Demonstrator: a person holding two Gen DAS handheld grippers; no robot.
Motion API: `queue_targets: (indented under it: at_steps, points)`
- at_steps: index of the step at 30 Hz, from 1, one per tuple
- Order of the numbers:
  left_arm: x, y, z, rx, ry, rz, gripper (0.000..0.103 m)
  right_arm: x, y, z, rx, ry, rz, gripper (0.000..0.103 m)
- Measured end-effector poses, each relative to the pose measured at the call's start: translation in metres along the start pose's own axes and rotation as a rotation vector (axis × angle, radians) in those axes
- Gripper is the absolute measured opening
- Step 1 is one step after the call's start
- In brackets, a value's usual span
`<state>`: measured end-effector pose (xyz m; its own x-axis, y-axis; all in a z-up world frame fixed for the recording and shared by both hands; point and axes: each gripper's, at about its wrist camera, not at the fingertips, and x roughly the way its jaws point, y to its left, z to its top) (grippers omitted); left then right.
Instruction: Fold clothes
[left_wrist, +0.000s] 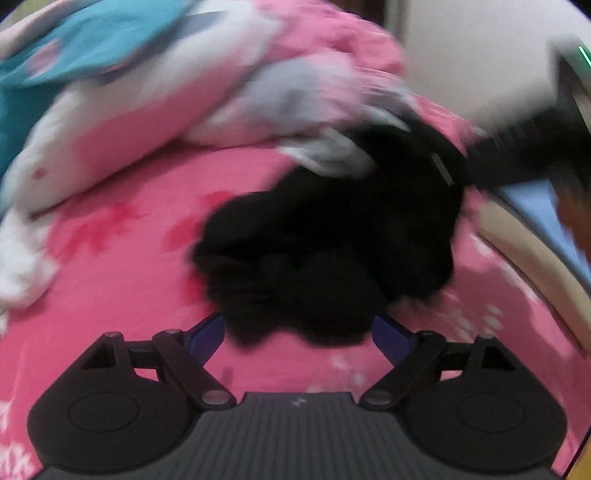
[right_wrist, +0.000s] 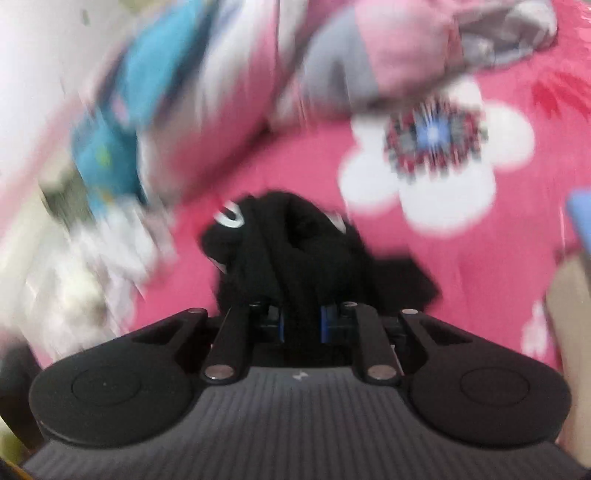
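A crumpled black garment (left_wrist: 332, 236) lies bunched on a pink flowered bedsheet (left_wrist: 110, 295). My left gripper (left_wrist: 298, 334) hovers open at its near edge, blue pads spread wide on either side of the cloth. In the right wrist view, my right gripper (right_wrist: 302, 325) is shut on a bunched fold of the same black garment (right_wrist: 295, 251), which shows white markings near its top. In the left wrist view the other gripper's dark body (left_wrist: 524, 147) reaches in from the upper right to the garment. Both views are motion-blurred.
A heap of pink, white, grey and teal clothes (left_wrist: 155, 85) lies at the back of the bed. The sheet carries a large white flower print (right_wrist: 436, 162). The bed's beige edge (left_wrist: 535, 258) runs along the right, with a pale wall (left_wrist: 461, 44) behind.
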<state>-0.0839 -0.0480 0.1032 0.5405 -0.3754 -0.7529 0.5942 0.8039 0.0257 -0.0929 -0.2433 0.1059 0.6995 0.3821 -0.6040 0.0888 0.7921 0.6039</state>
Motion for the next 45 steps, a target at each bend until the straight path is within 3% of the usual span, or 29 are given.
queue_targets:
  at_steps: [2,6,9,10,11,13,16,17,24,27,31,33,36,39,42,45]
  points:
    - [0.011,-0.015,0.001,0.069,0.009,0.012,0.089,-0.011,-0.005,0.016,0.051,-0.059,0.053,0.014]
    - [0.026,-0.029,0.009,0.119,-0.007,0.074,0.089,-0.020,-0.029,0.037,0.201,-0.086,0.148,0.014]
    - [0.034,-0.035,0.013,0.140,-0.015,0.107,0.080,-0.021,-0.042,0.043,0.281,-0.083,0.196,0.014]
    - [0.037,-0.036,0.014,0.132,-0.005,0.123,0.065,-0.022,-0.044,0.044,0.290,-0.087,0.209,0.014]
    - [0.039,-0.038,0.015,0.118,0.011,0.143,0.039,-0.023,-0.046,0.044,0.299,-0.091,0.223,0.014]
    - [0.039,-0.037,0.018,0.087,0.021,0.163,0.005,-0.028,-0.048,0.046,0.312,-0.103,0.257,0.014]
    - [0.020,-0.035,0.027,0.048,-0.015,0.147,0.003,-0.040,-0.046,0.049,0.319,-0.130,0.324,0.013]
    - [0.008,-0.035,0.031,0.045,-0.023,0.119,0.003,-0.047,-0.044,0.052,0.317,-0.089,0.363,0.013]
    - [-0.111,-0.036,0.044,-0.063,-0.079,-0.171,0.002,-0.120,-0.015,0.071,0.389,-0.106,0.581,0.013]
    - [-0.168,-0.028,0.054,-0.112,-0.100,-0.252,0.002,-0.163,0.012,0.075,0.413,-0.079,0.652,0.013]
    - [-0.235,-0.007,0.062,-0.175,-0.118,-0.304,0.002,-0.215,0.049,0.073,0.519,-0.021,0.732,0.013]
    - [-0.243,0.006,0.058,-0.205,-0.106,-0.311,0.002,-0.231,0.063,0.068,0.601,-0.028,0.751,0.013]
    - [-0.211,0.023,0.035,-0.209,-0.035,-0.299,0.002,-0.226,0.067,0.061,0.710,-0.063,0.699,0.013]
    - [-0.179,0.040,0.012,-0.213,0.036,-0.287,0.002,-0.190,0.056,0.042,0.793,-0.107,0.574,0.014]
    - [-0.147,0.057,-0.010,-0.216,0.108,-0.274,0.002,-0.143,0.026,0.007,0.910,-0.127,0.408,0.017]
    - [-0.115,0.075,-0.033,-0.220,0.179,-0.262,0.002,-0.103,-0.011,-0.035,0.967,-0.122,0.155,0.018]
